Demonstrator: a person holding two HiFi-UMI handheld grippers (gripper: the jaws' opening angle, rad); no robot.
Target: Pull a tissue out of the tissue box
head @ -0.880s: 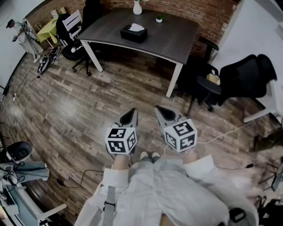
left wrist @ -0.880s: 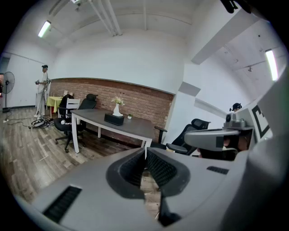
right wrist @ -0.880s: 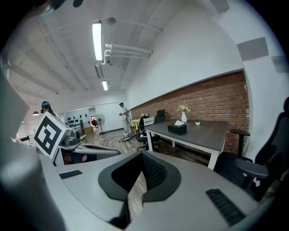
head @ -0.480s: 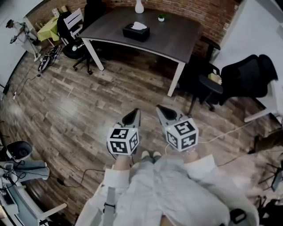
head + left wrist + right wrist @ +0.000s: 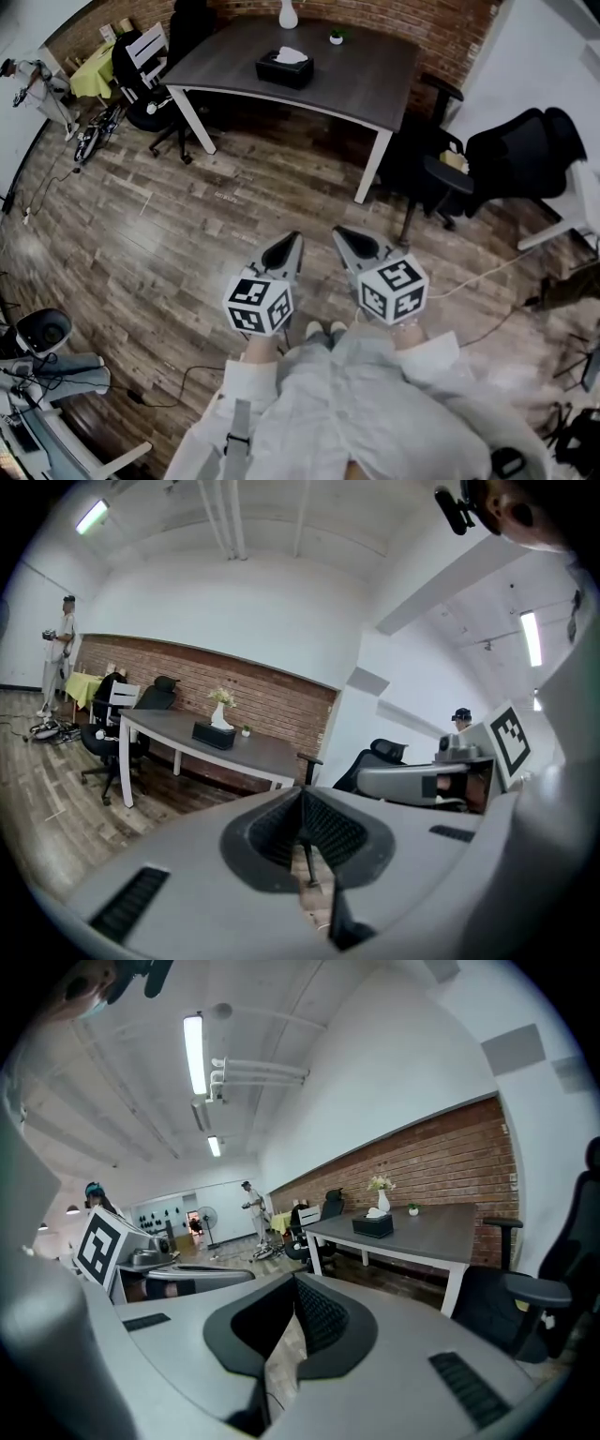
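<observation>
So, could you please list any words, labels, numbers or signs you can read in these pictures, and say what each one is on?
No readable text in any view.
Left cube: black-and-white square marker patterns only, no letters or numbers.
Right cube: the same kind of patterns, no letters or numbers.
Tissue box: too small to tell whether it carries any print.
</observation>
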